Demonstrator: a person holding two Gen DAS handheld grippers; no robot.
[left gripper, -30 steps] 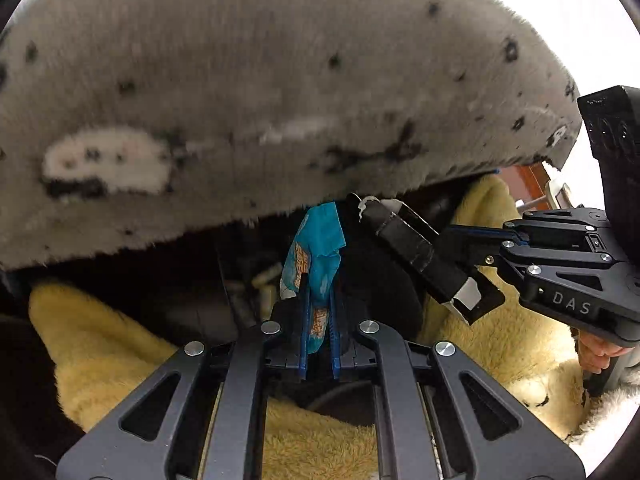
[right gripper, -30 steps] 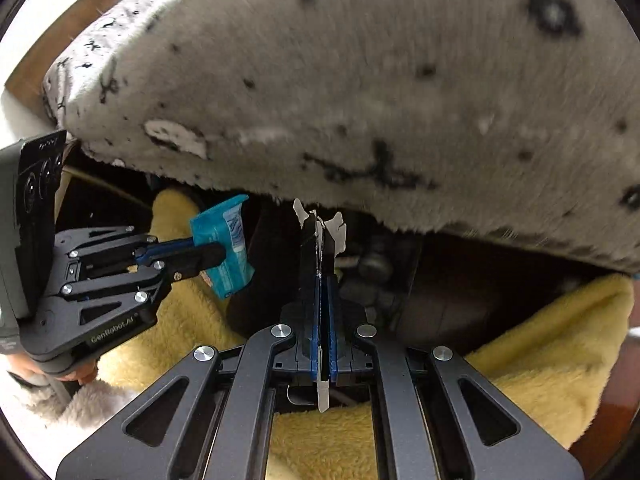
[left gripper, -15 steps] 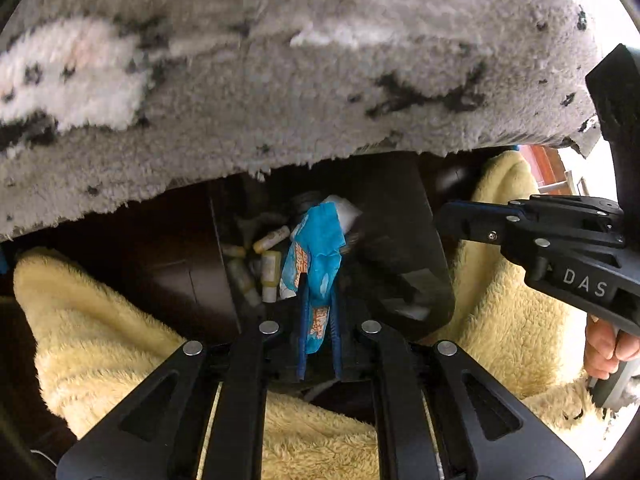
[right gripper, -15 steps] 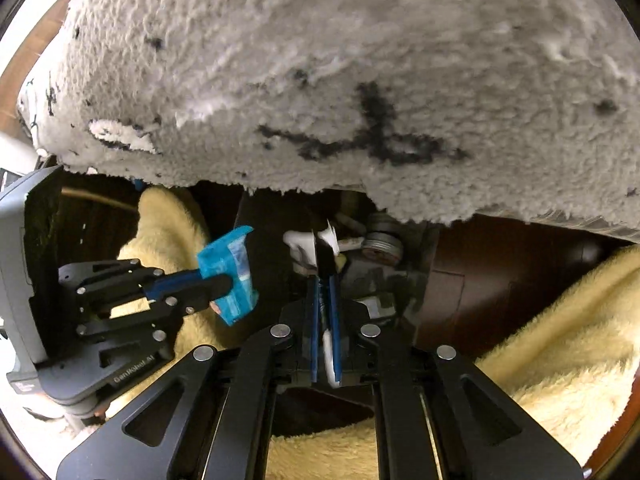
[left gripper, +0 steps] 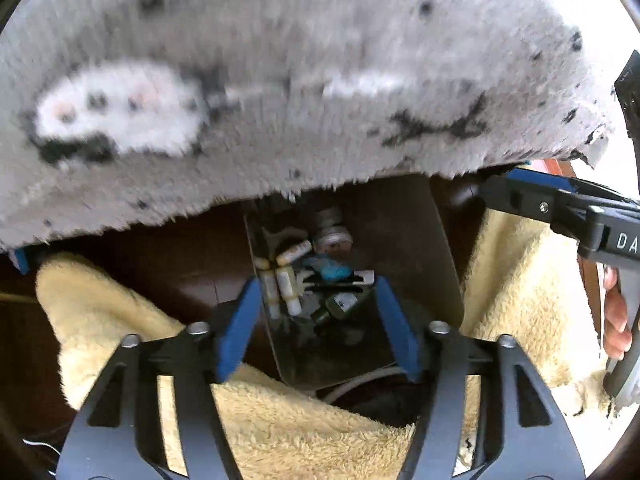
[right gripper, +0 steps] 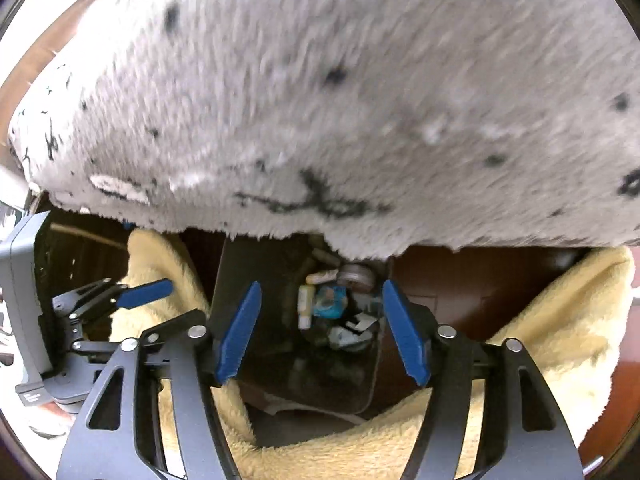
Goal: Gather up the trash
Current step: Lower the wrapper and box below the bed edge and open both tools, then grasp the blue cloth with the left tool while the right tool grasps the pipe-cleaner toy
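Blue wrapper [left gripper: 330, 270] in bin [left gripper: 436, 264] (tools [left gripper: 316, 328] apart)

1. A grey fluffy rug [left gripper: 280, 80] with black specks and a white patch fills the upper part of both views.
2. A yellow fleecy blanket [left gripper: 300, 432] lies bunched below it, on both sides of the dark gap.
3. Dark brown wooden floor [right gripper: 460, 280] shows between rug and blanket.

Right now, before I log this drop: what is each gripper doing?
Left gripper: jaws have just been opening, nothing between them, above the trash bin.
Right gripper: jaws have just been opening, empty too.
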